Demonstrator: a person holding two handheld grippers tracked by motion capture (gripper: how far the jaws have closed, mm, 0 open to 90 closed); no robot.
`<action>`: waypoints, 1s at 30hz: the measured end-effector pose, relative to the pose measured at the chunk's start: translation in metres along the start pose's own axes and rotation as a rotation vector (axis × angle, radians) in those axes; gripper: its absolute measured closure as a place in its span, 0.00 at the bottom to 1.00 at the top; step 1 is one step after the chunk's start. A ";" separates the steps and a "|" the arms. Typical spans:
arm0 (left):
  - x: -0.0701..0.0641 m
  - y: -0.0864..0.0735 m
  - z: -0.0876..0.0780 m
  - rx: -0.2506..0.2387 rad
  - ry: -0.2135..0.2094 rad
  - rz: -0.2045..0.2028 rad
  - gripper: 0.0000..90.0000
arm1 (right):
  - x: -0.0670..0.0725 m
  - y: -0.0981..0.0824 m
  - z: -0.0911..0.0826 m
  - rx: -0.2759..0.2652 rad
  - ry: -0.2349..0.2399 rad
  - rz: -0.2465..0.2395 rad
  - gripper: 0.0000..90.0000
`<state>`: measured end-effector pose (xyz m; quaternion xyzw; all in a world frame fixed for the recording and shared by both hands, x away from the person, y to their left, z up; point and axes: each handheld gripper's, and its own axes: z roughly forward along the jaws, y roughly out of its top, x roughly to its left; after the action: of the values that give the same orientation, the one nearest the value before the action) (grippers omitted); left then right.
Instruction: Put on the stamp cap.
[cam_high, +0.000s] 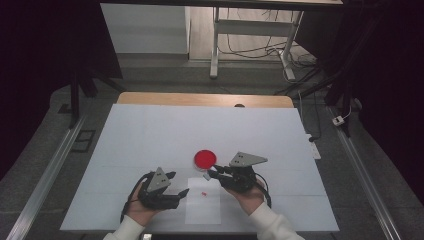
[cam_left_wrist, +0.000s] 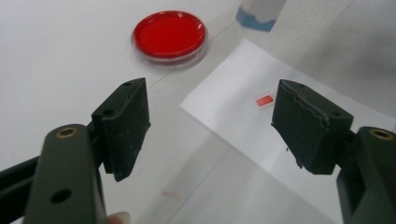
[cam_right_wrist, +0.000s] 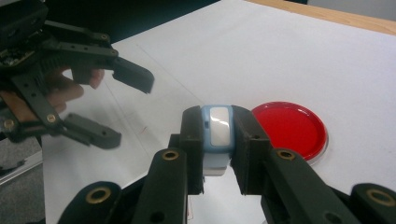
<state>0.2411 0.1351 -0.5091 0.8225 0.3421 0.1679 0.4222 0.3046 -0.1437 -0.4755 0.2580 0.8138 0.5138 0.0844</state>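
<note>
White paper sheeting (cam_high: 150, 140) is covering the table, with dark floor and a metal desk frame (cam_high: 250, 35) lying beyond its far edge. Right gripper (cam_right_wrist: 217, 140) is clamping its two black jaws on a small pale-blue and white plastic block (cam_right_wrist: 217, 128), which is sitting upright between the pads, just beside a round red shallow dish (cam_right_wrist: 289, 127) on the sheeting. Left gripper (cam_left_wrist: 210, 126) is hovering with its jaws standing wide apart and nothing between them, over a separate white paper sheet (cam_left_wrist: 280, 140) bearing a tiny red rectangular mark (cam_left_wrist: 264, 100). In the left gripper view, the block (cam_left_wrist: 259, 14) is showing well beyond the jaws, near the dish (cam_left_wrist: 169, 35).
</note>
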 end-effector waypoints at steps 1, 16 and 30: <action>0.002 -0.002 -0.002 0.004 0.002 -0.003 0.30 | 0.000 0.000 -0.001 0.003 0.000 -0.003 0.83; 0.020 -0.027 -0.036 -0.001 0.046 -0.059 0.30 | -0.004 0.001 -0.003 0.009 -0.021 -0.036 0.83; 0.028 -0.034 -0.043 -0.012 0.060 -0.083 0.30 | -0.011 0.004 -0.008 -0.004 -0.047 -0.044 0.83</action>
<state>0.2227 0.1938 -0.5114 0.7997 0.3875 0.1767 0.4232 0.3126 -0.1542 -0.4701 0.2519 0.8161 0.5072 0.1153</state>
